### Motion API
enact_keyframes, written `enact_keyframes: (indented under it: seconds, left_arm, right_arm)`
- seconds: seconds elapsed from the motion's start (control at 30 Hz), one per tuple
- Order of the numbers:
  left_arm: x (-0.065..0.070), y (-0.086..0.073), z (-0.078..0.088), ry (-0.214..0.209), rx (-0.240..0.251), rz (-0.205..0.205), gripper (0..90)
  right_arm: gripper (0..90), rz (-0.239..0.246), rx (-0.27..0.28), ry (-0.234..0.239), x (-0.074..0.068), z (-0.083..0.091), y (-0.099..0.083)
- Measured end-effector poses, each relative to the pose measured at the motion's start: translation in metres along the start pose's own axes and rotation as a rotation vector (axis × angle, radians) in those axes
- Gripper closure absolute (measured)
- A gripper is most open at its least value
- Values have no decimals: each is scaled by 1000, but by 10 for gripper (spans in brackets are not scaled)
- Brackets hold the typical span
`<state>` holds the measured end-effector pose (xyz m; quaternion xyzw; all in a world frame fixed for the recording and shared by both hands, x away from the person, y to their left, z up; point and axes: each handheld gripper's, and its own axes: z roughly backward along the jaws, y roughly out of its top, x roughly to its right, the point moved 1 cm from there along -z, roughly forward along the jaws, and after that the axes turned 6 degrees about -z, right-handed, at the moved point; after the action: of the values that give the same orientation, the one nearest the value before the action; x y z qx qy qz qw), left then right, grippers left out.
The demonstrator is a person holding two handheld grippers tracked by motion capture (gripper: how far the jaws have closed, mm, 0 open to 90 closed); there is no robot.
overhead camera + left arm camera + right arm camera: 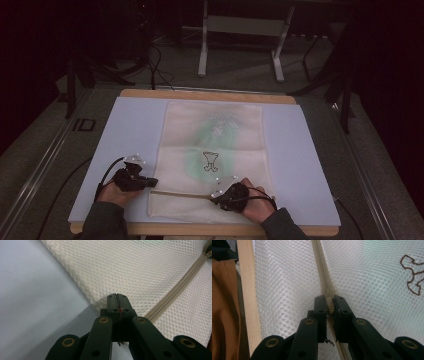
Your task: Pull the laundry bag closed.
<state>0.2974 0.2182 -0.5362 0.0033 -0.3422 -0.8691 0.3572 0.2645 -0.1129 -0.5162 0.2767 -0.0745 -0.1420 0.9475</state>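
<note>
A cream mesh bag [215, 135] lies flat on a pale blue board [135, 130], with something green showing through the mesh. A beige zipper [180, 193] runs across its near end. My left gripper [152, 182] is at the bag's left edge by the zipper's end. In the left gripper view its jaws [117, 300] are pressed together over the mesh edge [140, 270]. My right gripper [214, 198] sits on the zipper line. In the right gripper view it [330, 303] is shut on the beige zipper pull, and the zipper [320, 262] runs on ahead.
A small brown outline figure [211, 161] marks the bag's middle. The board rests on a wooden table whose edge [247, 290] lies close to my right gripper, with brown cloth [224, 315] beyond it. White frame legs [202, 55] stand on the floor behind the table.
</note>
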Motion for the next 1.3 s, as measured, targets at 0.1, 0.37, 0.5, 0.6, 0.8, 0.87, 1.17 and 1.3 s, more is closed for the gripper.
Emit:
enact_keyframes:
  seconds: [0.1, 0.37, 0.5, 0.6, 0.8, 0.87, 1.17, 1.3]
  left_arm:
    - [0, 0, 0, 1, 0, -1, 899]
    - [0, 0, 0, 1, 0, 0, 899]
    - [0, 0, 0, 1, 0, -1, 899]
    - [0, 0, 0, 0, 1, 1, 899]
    - [0, 0, 0, -1, 2, 0, 899]
    - [0, 0, 0, -2, 1, -1, 899]
    - [0, 0, 0, -1, 0, -1, 899]
    - [-1, 0, 0, -2, -1, -1, 899]
  right_arm:
    - [824, -2, -1, -1, 0, 1, -2]
    - [824, 6, -3, -4, 0, 3, -2]
    - [824, 2, -6, -8, 1, 5, -4]
    - [824, -3, -2, -10, 2, 5, -7]
    - [824, -6, -2, -10, 3, 7, -9]
    - [824, -8, -6, -9, 3, 8, -10]
    - [824, -15, -4, -14, 5, 10, -14]
    - [823, -21, -3, -11, 5, 12, -14]
